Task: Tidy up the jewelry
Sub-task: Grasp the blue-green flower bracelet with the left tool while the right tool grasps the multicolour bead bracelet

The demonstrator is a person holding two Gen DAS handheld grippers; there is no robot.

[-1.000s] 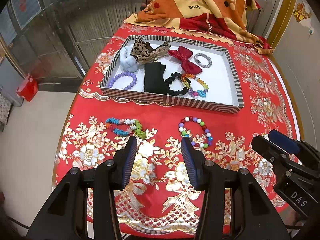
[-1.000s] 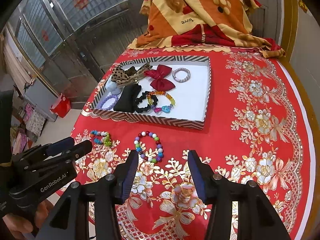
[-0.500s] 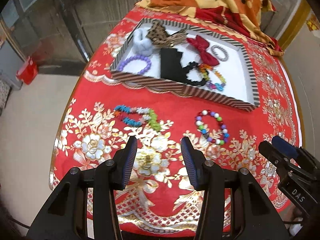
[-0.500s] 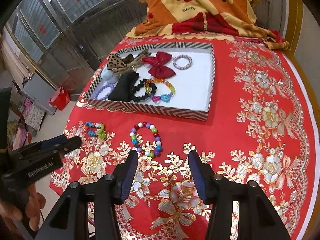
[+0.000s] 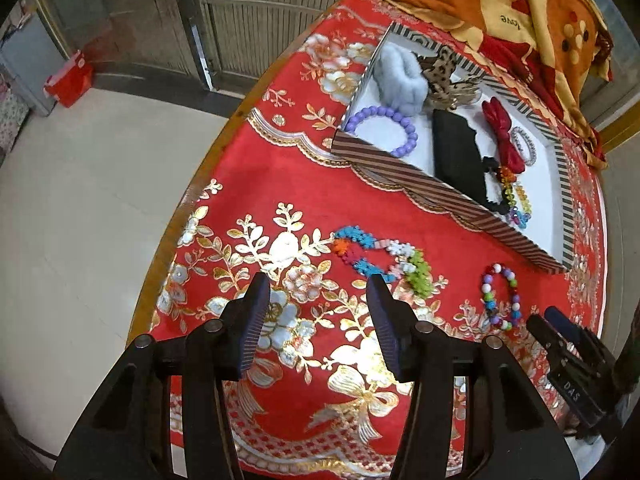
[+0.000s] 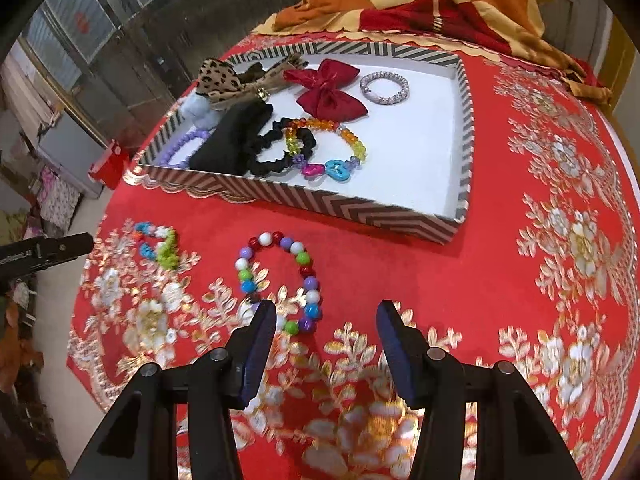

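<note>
Clearly, 2 bracelets wait outside the striped cardboard tray [image 6: 344,208]: the star-shaped plastic bead bracelet [image 5: 384,260] just ahead of the left gripper [image 5: 316,320], the round multicoloured bead bracelet [image 6: 280,280] before the right gripper [image 6: 326,340]. Both jaws stand released, empty. Blur hides the nearest tablecloth pattern.
</note>
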